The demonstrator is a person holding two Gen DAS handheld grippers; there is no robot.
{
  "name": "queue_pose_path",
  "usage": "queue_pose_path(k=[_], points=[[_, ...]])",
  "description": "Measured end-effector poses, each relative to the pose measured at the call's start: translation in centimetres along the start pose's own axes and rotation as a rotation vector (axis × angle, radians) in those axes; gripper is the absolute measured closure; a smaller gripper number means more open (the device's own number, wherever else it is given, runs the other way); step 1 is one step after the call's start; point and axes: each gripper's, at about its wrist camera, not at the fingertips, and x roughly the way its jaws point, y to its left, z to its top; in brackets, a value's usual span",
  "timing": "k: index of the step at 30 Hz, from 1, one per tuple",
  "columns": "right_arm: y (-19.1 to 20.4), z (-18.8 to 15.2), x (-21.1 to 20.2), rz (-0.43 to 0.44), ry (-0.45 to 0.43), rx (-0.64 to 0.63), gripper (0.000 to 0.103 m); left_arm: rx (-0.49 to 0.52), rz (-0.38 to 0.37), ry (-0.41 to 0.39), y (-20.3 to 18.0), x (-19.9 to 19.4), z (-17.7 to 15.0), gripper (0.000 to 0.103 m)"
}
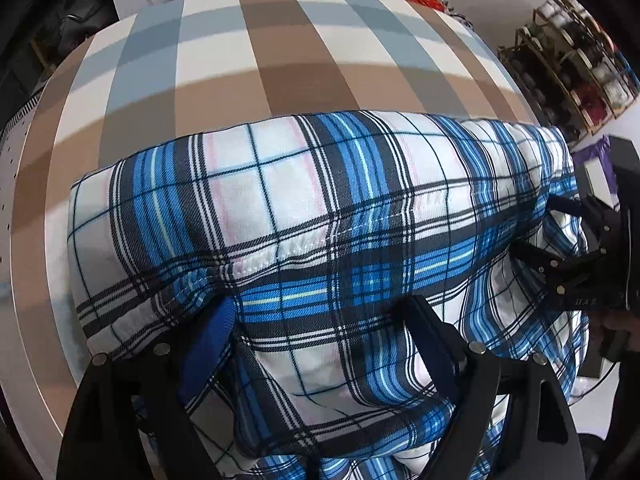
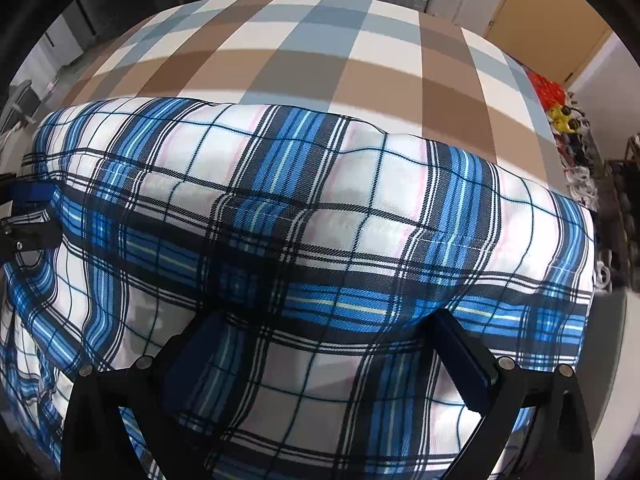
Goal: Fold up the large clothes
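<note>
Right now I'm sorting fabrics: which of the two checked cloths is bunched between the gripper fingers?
The blue, white and black plaid garment; the brown, grey-blue and white checked tablecloth lies flat under it, untouched.

My left tool: black angular fingers, blue pads, round silver screws. My right tool: same build.

The plaid garment is white, crossed by bright blue bands, dark navy lines, thin pale pink stripes and a few pale yellow-green threads. Beneath it the checked tablecloth shows broad squares of brown, tan, grey-blue and white. Both grippers are black, their finger pads deep blue.
</note>
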Motion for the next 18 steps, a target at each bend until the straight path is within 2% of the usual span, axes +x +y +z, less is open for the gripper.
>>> queue_pose_path(k=[3, 4, 5, 8, 11, 13, 15, 18], points=[[-0.1, 2.1, 1.4, -0.003, -0.036, 0.008, 0.000, -0.002, 0.002, -0.039, 0.8, 0.4, 1.8, 0.018], [-0.3, 2.7, 1.8, -0.003, -0.052, 0.011, 0.000, -0.002, -0.008, -0.052, 0.9, 0.7, 2.2, 0.014], [-0.5, 3.0, 2.0, -0.002, -0.062, 0.014, 0.000, 0.010, -0.014, -0.052, 0.9, 0.8, 2.0, 0.009], [0.3, 2.8, 2.6, -0.011, -0.070, 0.004, 0.000, 0.108, 0.047, -0.037, 0.0, 1.1, 0.3, 0.009], [2.9, -0.3, 0.8, -0.054, -0.062, -0.010, 0.000, 0.168, 0.099, -0.028, -0.8, 1.1, -2.5, 0.008], [4.5, -3.2, -0.3, -0.069, -0.108, -0.060, 0.000, 0.185, 0.113, -0.011, -0.9, 1.1, -4.7, 0.008], [6.5, -5.9, -0.6, -0.050, -0.128, -0.113, 0.000, 0.220, 0.151, -0.028, -1.2, 1.1, -7.1, 0.007], [8.0, -9.7, -1.3, -0.050, -0.158, -0.186, 0.000, 0.184, 0.133, -0.019, -1.0, 0.8, -9.9, 0.007]])
